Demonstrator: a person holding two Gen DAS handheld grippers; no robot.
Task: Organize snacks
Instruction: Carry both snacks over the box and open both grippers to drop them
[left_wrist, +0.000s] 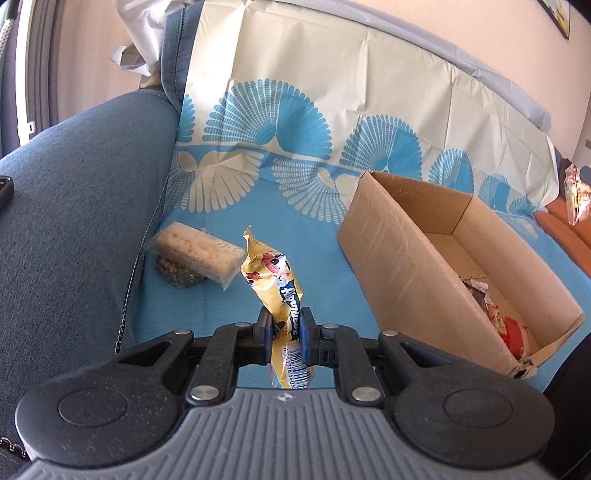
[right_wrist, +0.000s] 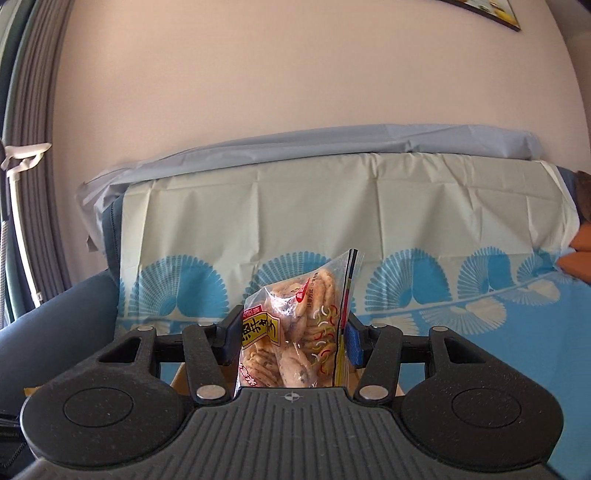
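Jaws of left gripper (left_wrist: 284, 334) narrow around yellow snack stick (left_wrist: 273, 280) (right gripper (right_wrist: 291, 341) wider, around cracker bag (right_wrist: 295, 325)).

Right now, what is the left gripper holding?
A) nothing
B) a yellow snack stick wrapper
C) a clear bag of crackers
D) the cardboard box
B: in the left wrist view the left gripper is shut on the yellow wrapper, which stands up between its fingers; the box sits apart on the blue cloth, and the cracker bag is in the right gripper.
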